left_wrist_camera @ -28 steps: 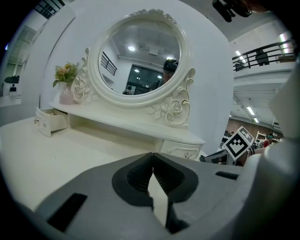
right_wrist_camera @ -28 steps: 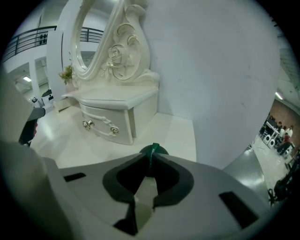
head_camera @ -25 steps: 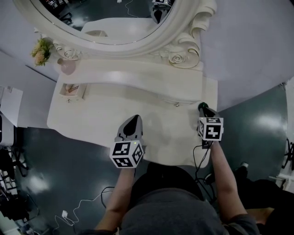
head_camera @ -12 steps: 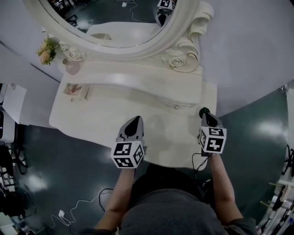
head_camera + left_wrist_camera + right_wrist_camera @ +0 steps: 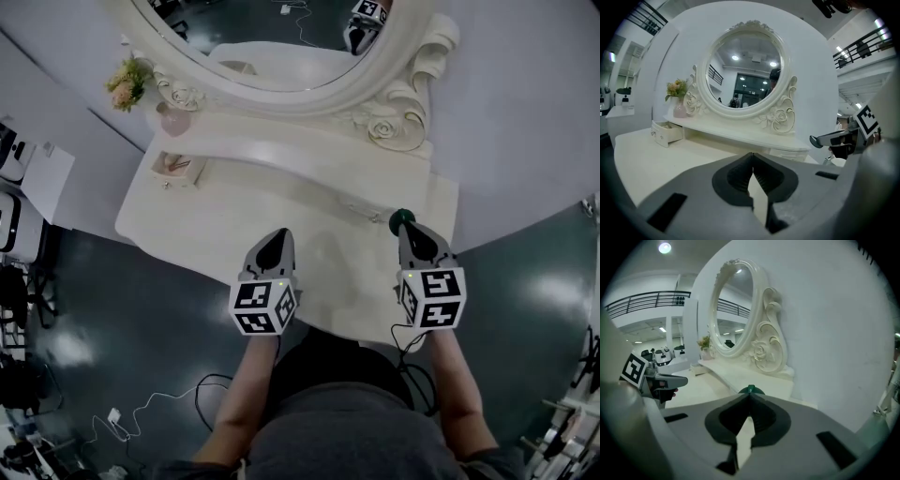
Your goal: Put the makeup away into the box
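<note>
From the head view, a white dressing surface (image 5: 234, 220) stands under an oval mirror (image 5: 281, 37) in a carved frame. The box (image 5: 178, 167) sits open at the surface's far left, below a small bunch of flowers (image 5: 128, 82), with something pinkish inside it that is too small to make out. The left tongs (image 5: 278, 234) hang over the near middle of the surface. The right tongs (image 5: 404, 227) are out at the right edge, and a green makeup piece (image 5: 401, 219) shows at their tip, well apart from the box

In the left gripper view, the left tongs (image 5: 752, 157) have their jaws pressed together at the tips with nothing between them. Beyond them lie the surface (image 5: 647, 150), the box (image 5: 665, 132) at the left and the mirror (image 5: 743, 70). The right tongs (image 5: 816, 139) reach in from the right, raised off the surface

In the right gripper view, the right tongs (image 5: 749, 395) are clamped on the green makeup piece (image 5: 750, 390), which pokes out just past the jaw tips. The left tongs (image 5: 680, 379) show at the left over the surface (image 5: 701, 385), and the mirror (image 5: 733, 305) stands behind
</note>
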The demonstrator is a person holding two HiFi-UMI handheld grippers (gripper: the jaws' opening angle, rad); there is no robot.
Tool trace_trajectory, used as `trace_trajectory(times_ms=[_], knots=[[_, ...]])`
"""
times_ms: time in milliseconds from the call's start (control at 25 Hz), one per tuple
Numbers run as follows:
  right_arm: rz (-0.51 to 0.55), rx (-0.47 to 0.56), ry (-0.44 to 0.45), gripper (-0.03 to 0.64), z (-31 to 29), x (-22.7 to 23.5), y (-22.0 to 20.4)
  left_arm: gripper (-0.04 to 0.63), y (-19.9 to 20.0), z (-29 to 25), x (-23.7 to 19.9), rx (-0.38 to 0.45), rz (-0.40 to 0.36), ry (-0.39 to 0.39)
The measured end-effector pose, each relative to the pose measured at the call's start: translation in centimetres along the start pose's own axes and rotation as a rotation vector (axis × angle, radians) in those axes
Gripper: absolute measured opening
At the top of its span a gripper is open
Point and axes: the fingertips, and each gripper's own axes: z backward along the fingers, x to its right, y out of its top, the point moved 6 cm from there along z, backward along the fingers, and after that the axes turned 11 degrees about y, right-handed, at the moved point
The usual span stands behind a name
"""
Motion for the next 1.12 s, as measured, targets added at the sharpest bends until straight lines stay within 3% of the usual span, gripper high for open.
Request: trace_trajectory(times_ms=[720,920,1120], knots=[[0.194,0.052,0.434,0.005,-7.1,-12.4,5.2,0.006,-0.9,8.7,-9.9,0.070,0.111,0.344],[0.222,0.048,0.503,0.005,-9.9,-16.2,6.2,0.006,-1.3,9.9,-13.7,0.073,0.140,0.396],[0.236,0.042,0.515,0.005,-13.6,-19.7,7.3,0.006,-1.3,9.6,-18.4,0.081,0.166,0.408]])
